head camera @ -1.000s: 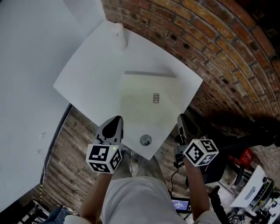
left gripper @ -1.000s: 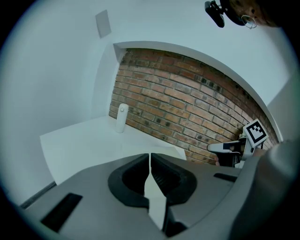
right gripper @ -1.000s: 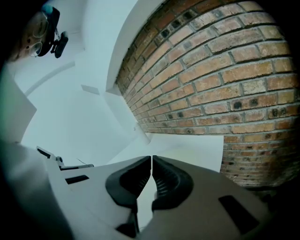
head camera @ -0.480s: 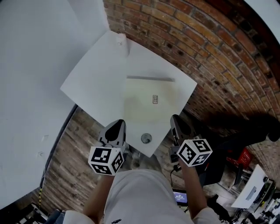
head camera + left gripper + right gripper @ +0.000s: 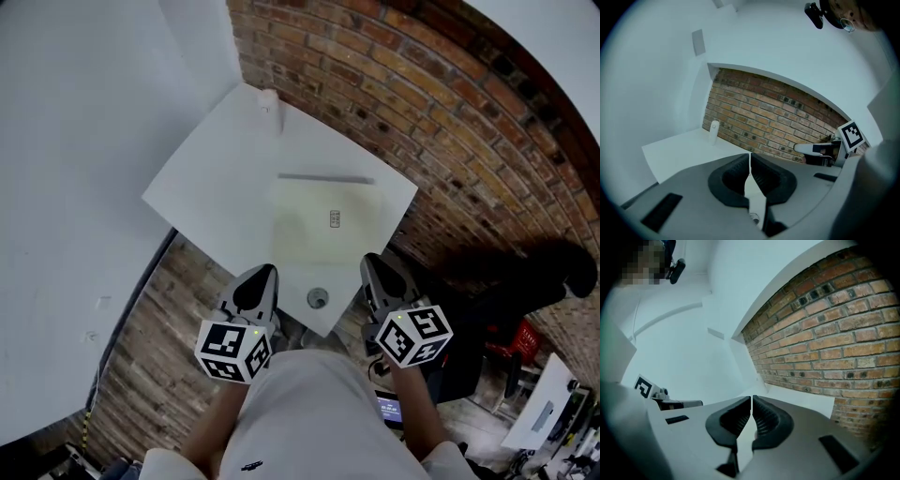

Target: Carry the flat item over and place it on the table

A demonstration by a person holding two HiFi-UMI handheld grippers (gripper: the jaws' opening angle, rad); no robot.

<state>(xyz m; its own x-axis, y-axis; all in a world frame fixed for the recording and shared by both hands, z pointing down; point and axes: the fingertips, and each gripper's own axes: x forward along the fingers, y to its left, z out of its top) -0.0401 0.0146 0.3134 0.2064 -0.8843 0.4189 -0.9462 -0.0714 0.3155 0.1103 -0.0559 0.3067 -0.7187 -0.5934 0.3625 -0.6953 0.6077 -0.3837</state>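
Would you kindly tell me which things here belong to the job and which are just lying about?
Job: flat sheet, white table, left tongs, right tongs, both shut on the sheet.
Lying about: small white cylinder, red basket.

Flat panel (image 5: pixel 328 234): pale cream, smooth, matt, thin as card. A small round fitting (image 5: pixel 318 298) at its 6 o'clock edge looks metallic. Bench (image 5: pixel 211 183): white, smooth, dull sheen. Brick wall (image 5: pixel 450 112), 12 to 3 o'clock: rough red-brown, recessed mortar. Floor (image 5: pixel 155 337), 8 o'clock: grained wood planks. Left gripper (image 5: pixel 255 289) and right gripper (image 5: pixel 380 279): grey matt plastic shells, black ribbed jaws.
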